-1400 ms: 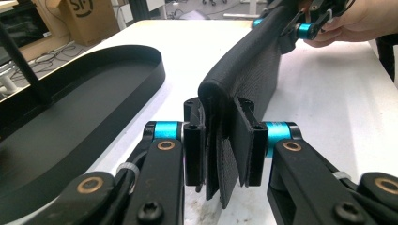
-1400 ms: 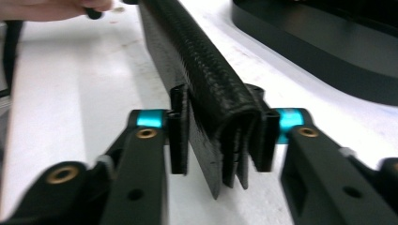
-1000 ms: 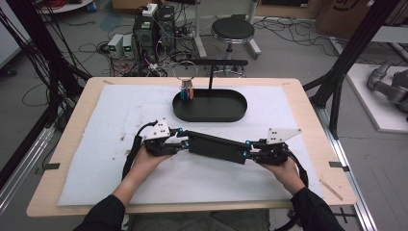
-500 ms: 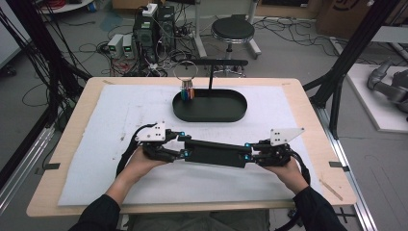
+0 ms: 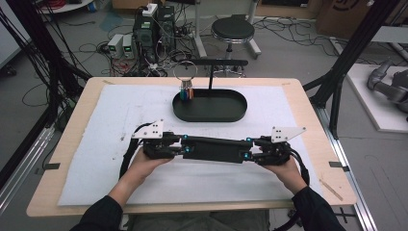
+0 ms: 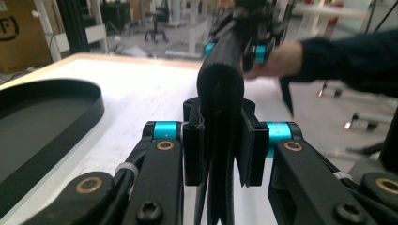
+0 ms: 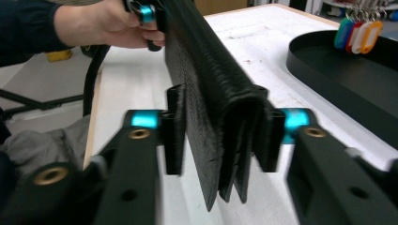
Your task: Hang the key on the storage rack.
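Observation:
A long black wallet (image 5: 214,149) hangs level above the white mat, spanning between the two grippers. My left gripper (image 5: 185,147) holds its left end. In the left gripper view the jaws have just been closing, and both pads (image 6: 195,150) press the folded wallet (image 6: 220,89). My right gripper (image 5: 248,153) is at the other end. In the right gripper view its jaws have just been opening. The wallet (image 7: 206,70) still stands between them, with the left pad (image 7: 174,126) slightly off its face.
A black oval tray (image 5: 210,119) sits at the middle back of the mat, below a bunch of coloured key tags (image 5: 185,91) on a ring. A black T-shaped stand (image 5: 211,62) rises behind it. White mat lies bare in front of the hands.
The wallet sloped and showed a broader face a second ago; it now lies level and looks narrower. The left gripper has come slightly nearer the person. The right hand has stayed put.

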`<state>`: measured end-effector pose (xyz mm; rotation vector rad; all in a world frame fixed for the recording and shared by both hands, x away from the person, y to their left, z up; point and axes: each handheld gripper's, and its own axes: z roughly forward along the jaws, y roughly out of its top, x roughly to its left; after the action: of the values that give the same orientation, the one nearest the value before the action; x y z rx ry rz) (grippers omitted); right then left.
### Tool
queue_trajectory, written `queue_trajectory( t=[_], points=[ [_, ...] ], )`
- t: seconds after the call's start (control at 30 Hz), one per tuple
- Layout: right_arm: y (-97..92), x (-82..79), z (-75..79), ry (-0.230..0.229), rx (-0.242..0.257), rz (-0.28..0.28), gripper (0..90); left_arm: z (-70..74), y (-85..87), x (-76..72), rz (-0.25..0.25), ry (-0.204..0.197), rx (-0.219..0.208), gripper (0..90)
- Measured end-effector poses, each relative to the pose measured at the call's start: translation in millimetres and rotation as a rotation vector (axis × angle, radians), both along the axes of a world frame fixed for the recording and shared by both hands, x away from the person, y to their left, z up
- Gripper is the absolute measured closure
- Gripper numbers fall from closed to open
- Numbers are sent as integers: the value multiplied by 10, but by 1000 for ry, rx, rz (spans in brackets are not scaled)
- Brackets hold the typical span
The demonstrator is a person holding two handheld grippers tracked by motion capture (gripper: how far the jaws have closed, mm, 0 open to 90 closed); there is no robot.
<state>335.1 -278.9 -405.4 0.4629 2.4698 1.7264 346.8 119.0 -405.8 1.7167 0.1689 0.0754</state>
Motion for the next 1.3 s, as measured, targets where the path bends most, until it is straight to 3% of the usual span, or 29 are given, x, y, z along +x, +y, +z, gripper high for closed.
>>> queue_trajectory(
  t=[0.23, 0.37, 0.43, 0.57, 0.63, 0.87, 1.0, 1.07, 1.3],
  points=[
    [29, 20, -16, 15, 5, -30, 484, 26, 35, -8, 10, 1, -97, 752],
    [36, 4, -3, -12, 14, -36, 634, 46, 53, -22, 11, -14, -98, 752],
    [36, -10, 8, -24, 19, -36, 652, 53, 56, -26, 20, -20, -101, 750],
    [30, -22, 27, -37, 32, -29, 743, 64, 65, -27, 65, -25, -77, 709],
    [41, -45, 49, -50, 31, -20, 764, 66, 72, -15, 115, -21, -47, 641],
    [100, -100, 97, -93, 6, -49, 781, 63, 98, 19, 215, 0, 10, 414],
    [57, -92, 123, -115, 14, -99, 782, 102, 137, 10, 259, -20, 40, 386],
    [23, -73, 151, -124, 24, -151, 782, 129, 157, -9, 284, -35, 54, 380],
    [-12, 21, 205, -139, 16, -265, 782, 195, 297, -97, 343, -51, 54, 361]
  ],
)
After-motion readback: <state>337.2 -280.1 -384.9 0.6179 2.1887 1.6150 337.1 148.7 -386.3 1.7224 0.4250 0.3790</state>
